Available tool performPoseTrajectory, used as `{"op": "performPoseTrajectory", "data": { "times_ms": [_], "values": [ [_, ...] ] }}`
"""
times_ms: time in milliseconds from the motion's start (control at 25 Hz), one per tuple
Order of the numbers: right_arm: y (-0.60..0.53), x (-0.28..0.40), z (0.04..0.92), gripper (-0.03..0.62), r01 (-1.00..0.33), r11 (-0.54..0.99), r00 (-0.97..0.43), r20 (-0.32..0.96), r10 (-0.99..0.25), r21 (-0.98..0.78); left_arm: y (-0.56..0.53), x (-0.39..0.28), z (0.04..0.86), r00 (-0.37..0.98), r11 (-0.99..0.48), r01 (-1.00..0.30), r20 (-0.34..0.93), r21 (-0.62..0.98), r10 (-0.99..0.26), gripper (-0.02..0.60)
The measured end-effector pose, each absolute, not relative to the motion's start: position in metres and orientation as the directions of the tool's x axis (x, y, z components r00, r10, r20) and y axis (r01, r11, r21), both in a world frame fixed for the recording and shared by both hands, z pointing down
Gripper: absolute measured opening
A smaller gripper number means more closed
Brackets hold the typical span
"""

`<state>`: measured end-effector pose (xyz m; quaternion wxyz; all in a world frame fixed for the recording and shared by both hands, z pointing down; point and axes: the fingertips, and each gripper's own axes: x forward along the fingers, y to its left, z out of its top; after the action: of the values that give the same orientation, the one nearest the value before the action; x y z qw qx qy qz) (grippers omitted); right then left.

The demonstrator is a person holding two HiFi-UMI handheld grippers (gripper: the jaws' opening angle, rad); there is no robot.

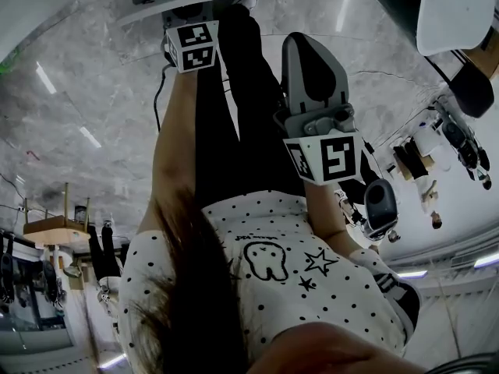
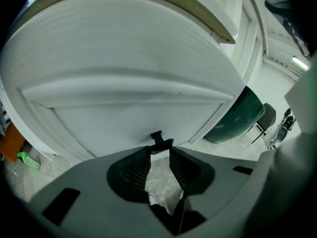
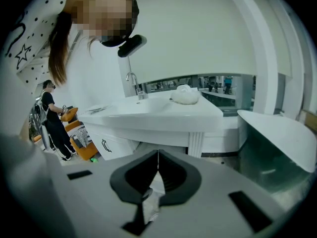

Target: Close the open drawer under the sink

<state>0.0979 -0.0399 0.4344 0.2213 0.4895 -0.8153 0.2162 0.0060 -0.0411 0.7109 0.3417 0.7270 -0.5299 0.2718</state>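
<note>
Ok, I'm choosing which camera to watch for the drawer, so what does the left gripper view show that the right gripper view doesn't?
Only the left gripper view: a white cabinet front close up, its small dark handle just beyond the left gripper's open jaws. Only the right gripper view: the sink counter, its faucet, a person in black, and the right gripper, shut. Both: white cabinetry and an orange thing at the left.
</note>
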Motion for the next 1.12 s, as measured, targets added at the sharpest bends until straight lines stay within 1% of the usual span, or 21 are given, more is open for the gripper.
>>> {"op": "performPoseTrajectory", "data": {
  "times_ms": [680, 1120],
  "values": [
    [-0.0427, 0.0977, 0.4356, 0.015, -0.897, 0.414, -0.424, 0.575, -0.7, -0.157, -0.0455, 0.0089, 0.7092, 0.29, -0.17, -0.957, 0.756, 0.236, -0.587, 0.118],
    [-0.0379, 0.1005, 0.4397, 0.015, -0.901, 0.402, -0.415, 0.589, -0.693, -0.162, -0.0439, 0.0102, 0.7073, 0.314, -0.195, -0.95, 0.75, 0.245, -0.583, 0.118]
  ]
}}
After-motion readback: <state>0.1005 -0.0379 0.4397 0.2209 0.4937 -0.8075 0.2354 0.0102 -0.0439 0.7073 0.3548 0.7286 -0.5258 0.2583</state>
